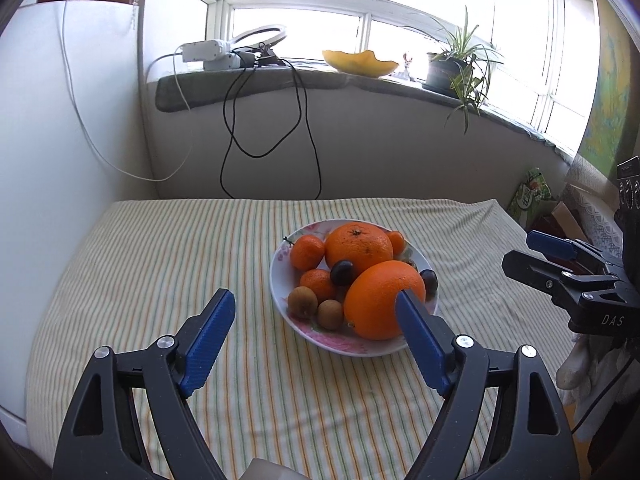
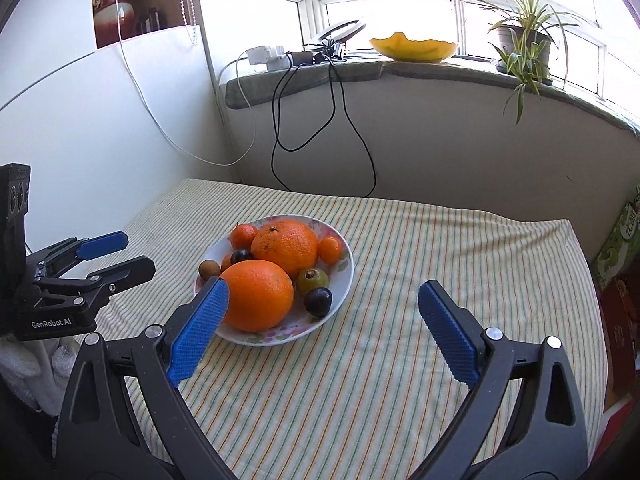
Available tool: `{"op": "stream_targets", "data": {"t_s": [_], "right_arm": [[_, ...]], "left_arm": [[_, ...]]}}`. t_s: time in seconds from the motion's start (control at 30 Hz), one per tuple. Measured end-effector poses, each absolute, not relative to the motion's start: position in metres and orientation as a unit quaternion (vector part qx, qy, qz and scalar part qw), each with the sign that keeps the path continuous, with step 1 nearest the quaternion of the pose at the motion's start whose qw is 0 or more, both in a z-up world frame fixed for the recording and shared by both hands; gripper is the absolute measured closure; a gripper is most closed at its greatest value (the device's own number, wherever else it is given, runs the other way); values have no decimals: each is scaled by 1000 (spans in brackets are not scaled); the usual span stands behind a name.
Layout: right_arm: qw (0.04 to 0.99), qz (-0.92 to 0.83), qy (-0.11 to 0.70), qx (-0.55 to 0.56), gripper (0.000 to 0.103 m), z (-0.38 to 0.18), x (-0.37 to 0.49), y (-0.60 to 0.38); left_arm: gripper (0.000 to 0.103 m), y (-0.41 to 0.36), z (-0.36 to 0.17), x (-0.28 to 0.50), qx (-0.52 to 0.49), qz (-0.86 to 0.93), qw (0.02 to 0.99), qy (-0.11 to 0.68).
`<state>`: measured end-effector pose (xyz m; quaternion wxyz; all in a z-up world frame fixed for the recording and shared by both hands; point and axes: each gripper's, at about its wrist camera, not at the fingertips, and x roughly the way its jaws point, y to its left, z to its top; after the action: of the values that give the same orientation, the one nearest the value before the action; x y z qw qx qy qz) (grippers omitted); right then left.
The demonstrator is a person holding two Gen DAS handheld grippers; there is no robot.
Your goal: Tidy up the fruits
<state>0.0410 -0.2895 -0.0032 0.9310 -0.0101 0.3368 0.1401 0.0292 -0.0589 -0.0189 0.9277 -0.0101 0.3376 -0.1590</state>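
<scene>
Both hand-held grippers are hovering open and empty over the near edge of the striped surface (image 2: 400,280): left hand-held gripper (image 1: 316,304), right hand-held gripper (image 2: 324,300). Mid-surface, a floral plate (image 2: 344,276) is holding all fruits (image 2: 256,300): 2 big oranges, sm. tangerines, dark plums, brown kiwis. This is fitting either sorted or awaiting sorting; can't tell which.

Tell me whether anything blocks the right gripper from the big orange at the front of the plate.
Nothing visible does. The right gripper is open above bare striped cloth, and the big orange lies at the plate's near edge, just ahead.
</scene>
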Motion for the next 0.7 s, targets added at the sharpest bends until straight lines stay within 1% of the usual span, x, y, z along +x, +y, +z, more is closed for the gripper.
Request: {"op": "stream_targets", "data": {"t_s": [0.4, 0.7], "right_arm": [[935, 116, 334, 30, 5, -2, 35, -311], [931, 120, 344, 24, 5, -10, 39, -305]], "left_arm": [[21, -65, -18, 25, -12, -167, 928, 332], [21, -61, -17, 25, -10, -152, 931, 331]]}}
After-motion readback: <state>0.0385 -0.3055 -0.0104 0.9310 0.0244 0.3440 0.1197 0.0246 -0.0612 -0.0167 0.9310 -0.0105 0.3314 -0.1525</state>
